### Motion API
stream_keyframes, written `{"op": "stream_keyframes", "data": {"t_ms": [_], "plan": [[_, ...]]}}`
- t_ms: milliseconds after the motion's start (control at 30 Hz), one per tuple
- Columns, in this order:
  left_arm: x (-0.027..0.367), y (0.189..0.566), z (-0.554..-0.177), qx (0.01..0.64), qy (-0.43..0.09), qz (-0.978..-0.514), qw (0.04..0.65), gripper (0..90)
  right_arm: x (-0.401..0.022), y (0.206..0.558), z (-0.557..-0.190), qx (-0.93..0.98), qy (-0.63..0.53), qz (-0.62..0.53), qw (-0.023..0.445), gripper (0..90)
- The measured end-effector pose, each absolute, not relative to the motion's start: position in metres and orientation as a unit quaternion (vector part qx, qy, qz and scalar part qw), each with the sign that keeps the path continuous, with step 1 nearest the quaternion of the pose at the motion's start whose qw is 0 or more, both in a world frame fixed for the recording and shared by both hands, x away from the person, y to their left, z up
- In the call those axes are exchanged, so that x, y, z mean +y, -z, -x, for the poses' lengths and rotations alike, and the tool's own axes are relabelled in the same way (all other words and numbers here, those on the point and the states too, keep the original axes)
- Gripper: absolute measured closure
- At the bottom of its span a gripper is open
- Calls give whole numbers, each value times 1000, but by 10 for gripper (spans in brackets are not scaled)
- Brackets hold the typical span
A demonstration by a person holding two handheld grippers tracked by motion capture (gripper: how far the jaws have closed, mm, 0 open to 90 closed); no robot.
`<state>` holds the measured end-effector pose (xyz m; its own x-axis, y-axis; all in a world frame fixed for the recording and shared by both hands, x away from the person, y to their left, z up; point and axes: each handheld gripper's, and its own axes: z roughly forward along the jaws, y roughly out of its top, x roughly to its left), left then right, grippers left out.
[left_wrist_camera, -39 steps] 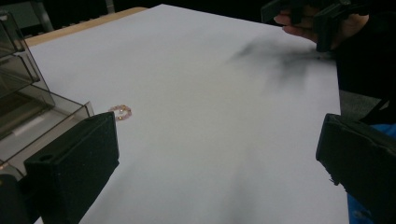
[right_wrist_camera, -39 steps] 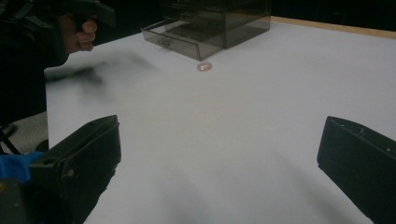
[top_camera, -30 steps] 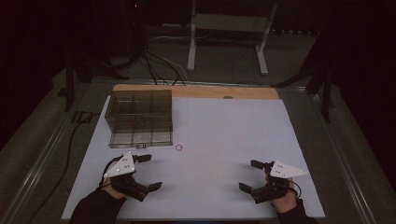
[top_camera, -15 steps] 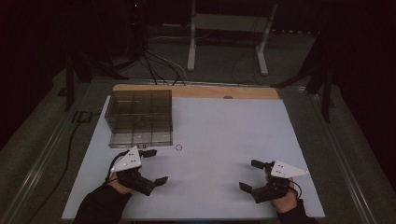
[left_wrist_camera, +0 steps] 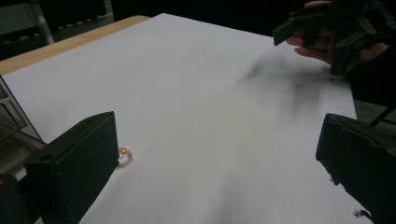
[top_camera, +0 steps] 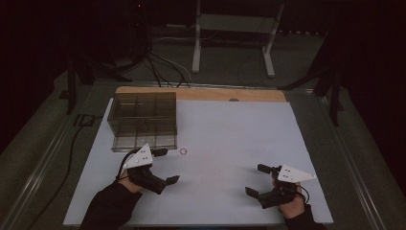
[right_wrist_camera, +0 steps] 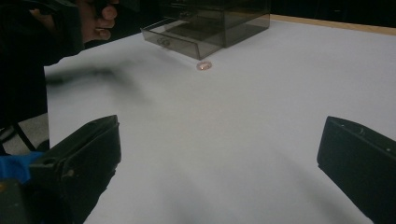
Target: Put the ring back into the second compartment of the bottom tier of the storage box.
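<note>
A small pinkish ring (top_camera: pixel 183 152) lies on the white table top (top_camera: pixel 230 124), just in front of a smoky clear compartment box (top_camera: pixel 143 120). My left gripper (top_camera: pixel 166 166) stands open just left of the ring, one jaw close to the box's front. In the left gripper view the ring (left_wrist_camera: pixel 125 157) sits right beside the left jaw, and the gripper (left_wrist_camera: pixel 217 163) holds nothing. My right gripper (top_camera: pixel 256 179) is open and bare near the front right of the table. The right gripper view has the ring (right_wrist_camera: pixel 203 66) far ahead, by the box's slightly pulled-out drawer (right_wrist_camera: pixel 180 43), with the gripper (right_wrist_camera: pixel 217 168) wide open.
A wooden strip (top_camera: pixel 201 93) runs along the table's back edge. Beyond it are dark floor, cables (top_camera: pixel 158 62) and a white metal stand (top_camera: pixel 234 33). A cable (top_camera: pixel 72 139) trails off the table's left side.
My left gripper has moved forward and to the right, closer to the ring and the box. The right gripper has stayed where it was.
</note>
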<state>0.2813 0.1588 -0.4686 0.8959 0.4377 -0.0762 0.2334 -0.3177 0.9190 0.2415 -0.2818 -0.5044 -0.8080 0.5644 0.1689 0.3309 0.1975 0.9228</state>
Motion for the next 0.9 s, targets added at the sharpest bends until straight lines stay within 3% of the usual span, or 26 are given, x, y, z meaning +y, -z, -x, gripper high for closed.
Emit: {"op": "stream_keyframes", "data": {"t_ms": [900], "plan": [[131,472,-304,222,-93,-807,539,5,-283,504,-241,766,-563,-292,104,0]]}}
